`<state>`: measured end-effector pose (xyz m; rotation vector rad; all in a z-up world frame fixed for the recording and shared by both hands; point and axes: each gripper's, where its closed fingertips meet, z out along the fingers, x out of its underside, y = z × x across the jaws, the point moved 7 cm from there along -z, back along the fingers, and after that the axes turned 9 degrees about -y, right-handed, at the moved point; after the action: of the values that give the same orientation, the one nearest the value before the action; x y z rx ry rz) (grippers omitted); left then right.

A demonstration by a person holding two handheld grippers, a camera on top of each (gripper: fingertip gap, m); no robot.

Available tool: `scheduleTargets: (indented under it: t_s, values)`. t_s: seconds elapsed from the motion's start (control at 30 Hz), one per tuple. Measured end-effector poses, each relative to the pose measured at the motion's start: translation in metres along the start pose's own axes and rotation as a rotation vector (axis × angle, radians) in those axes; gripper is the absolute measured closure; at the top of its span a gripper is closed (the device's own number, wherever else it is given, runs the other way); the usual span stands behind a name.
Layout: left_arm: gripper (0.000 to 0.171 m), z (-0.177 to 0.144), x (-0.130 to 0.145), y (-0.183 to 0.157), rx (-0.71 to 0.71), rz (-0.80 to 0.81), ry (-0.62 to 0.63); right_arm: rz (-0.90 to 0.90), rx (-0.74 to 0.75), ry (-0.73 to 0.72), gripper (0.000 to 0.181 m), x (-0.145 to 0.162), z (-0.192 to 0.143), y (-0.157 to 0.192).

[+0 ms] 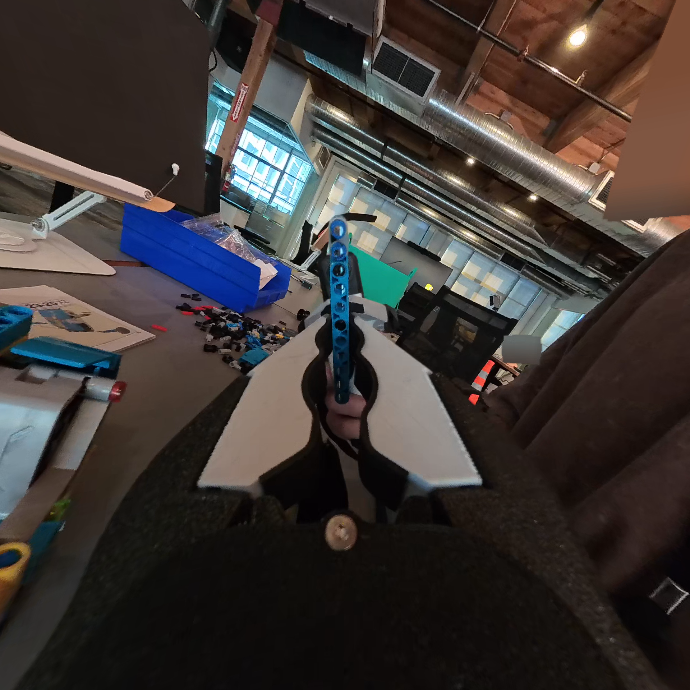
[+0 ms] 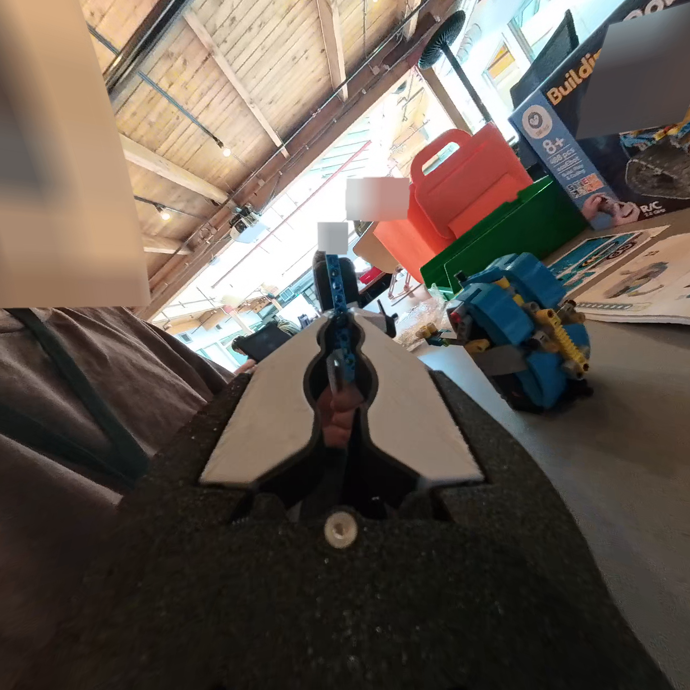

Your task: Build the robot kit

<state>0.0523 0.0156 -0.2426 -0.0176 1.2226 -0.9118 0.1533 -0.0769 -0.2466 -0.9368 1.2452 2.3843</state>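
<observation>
Both grippers are holding one blue perforated beam (image 1: 339,310) aloft above the desk (image 1: 157,373): the left gripper (image 1: 339,328) and right gripper (image 2: 338,321) are pinching it, fingers nearly closed. Loose small parts (image 1: 239,332) are lying toward the desk's far edge, near a blue bin (image 1: 201,257).

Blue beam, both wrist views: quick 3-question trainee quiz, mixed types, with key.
1. True or false: the left gripper is shut on the blue beam.
2. The loose small parts lie nearest which bin? A) blue bin B) green bin C) red case
3. Fill in: in the right view, the right gripper is shut on the ____.

Key: 1 true; 2 A; 3 blue beam.
</observation>
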Motion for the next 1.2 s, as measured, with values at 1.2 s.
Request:
scheduleTargets:
  t_s: [1.2]
  values:
    - [0.165, 0.005, 0.012, 0.002, -0.06, 0.134, 0.118, 0.058, 0.002, 0.201, 0.175, 0.003, -0.005, -0.013]
